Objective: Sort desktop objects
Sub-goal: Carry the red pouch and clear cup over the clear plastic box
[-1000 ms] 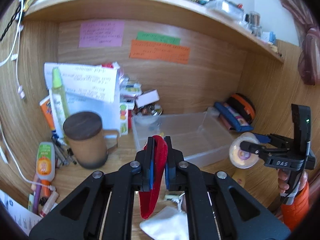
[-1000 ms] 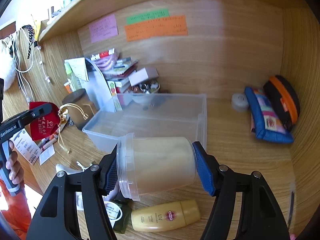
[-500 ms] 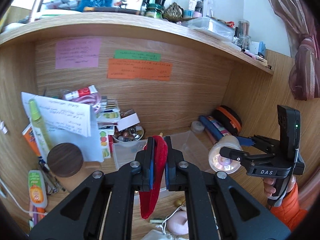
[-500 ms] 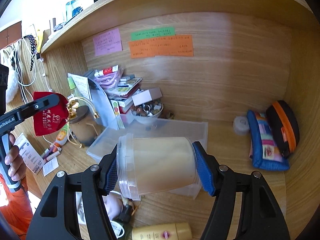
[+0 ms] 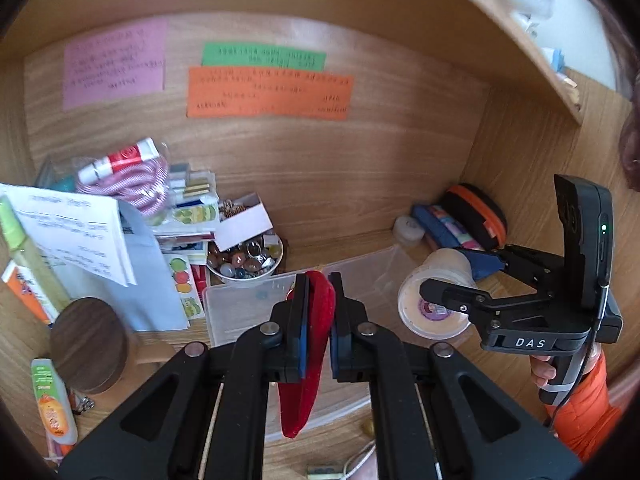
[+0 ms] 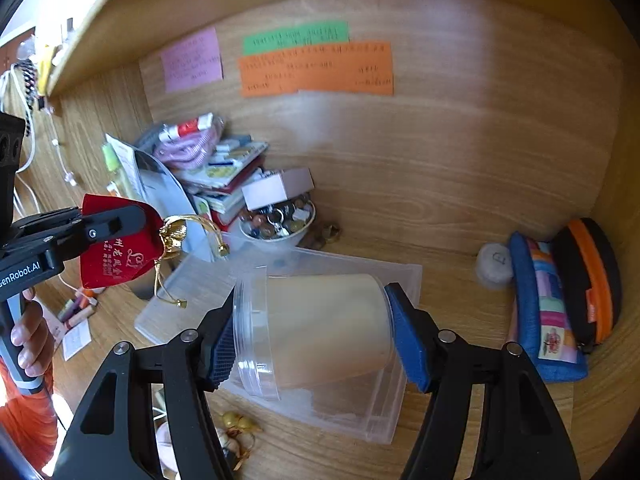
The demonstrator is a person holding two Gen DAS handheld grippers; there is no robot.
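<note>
Far left of the table (image 5: pixel 400 168): white papers (image 5: pixel 76 228) lean upright, a dark round wooden lid (image 5: pixel 90 344) on a cup below them, an orange-labelled tube (image 5: pixel 52 404) lying beside it.

Left tool (image 5: pixel 318 308): pads pressed together on the red velvet pouch (image 5: pixel 308 364). Pouch hangs below the pads, off the table. In the right wrist view it has gold lettering, and gold drawstring cords (image 6: pixel 188 240) dangle from its neck. It sits above the left part of the clear plastic bin (image 6: pixel 360 272).

Behind the bin's left rear corner: stack of booklets (image 6: pixel 228 172) with a pink striped bundle on top, and a white bowl of small mixed trinkets (image 5: pixel 246 264) just in front of the stack.

Back wall: pink note (image 5: pixel 114 64), green note (image 5: pixel 264 56), orange note (image 5: pixel 268 94), left to right; writing too blurred to read.

Right tool (image 6: pixel 308 332): clamped on a translucent lidded jar (image 6: pixel 316 328) with pale contents, pads on its lid end and base end. Jar held on its side, in the air above the bin.

Right of the bin: small white round container (image 6: pixel 494 262), then a blue patchwork pouch (image 6: pixel 548 320) and a black case with orange zip (image 6: pixel 588 280) leaning in the corner.

A hand in an orange sleeve (image 5: pixel 584 408) grips the right tool's handle.
</note>
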